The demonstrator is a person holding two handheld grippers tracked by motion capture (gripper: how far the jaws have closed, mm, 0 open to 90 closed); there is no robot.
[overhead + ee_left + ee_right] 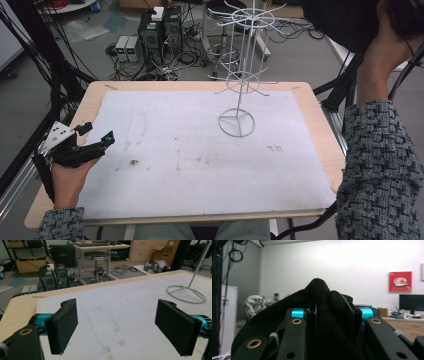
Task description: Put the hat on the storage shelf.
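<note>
Left gripper view showed the left gripper (117, 327) with its two black padded fingers (65, 325) spread wide apart and nothing between them, hovering low over a white sheet (130, 305) that covered most of the counter (22, 307). The sheet was scuffed and carried small brown stains. Off to the right on it stood the round base of a white wire rack (186, 293), well apart from the gripper. Beyond the counter's far edge the room held a black round stool (96, 256), computer towers (51, 276) on the floor with cables, cardboard boxes and a desk. In the high view the left hand (70, 177) lay at the counter's near left edge, forearm coming in from the bottom in a speckled knit sleeve (60, 222), the left gripper angled toward the middle of the sheet. The wire rack rose tall with rings of hooks, standing right of centre toward the far edge. The right arm (380, 165) was bent upward at the right side, its hand raised near the top right corner against something black. Right gripper view showed the right gripper (332, 312) with its fingers closed together on a bunched piece of black cloth (319, 290), lifted high and facing a white wall with a red picture (400, 281) and a dark monitor (411, 302).
</note>
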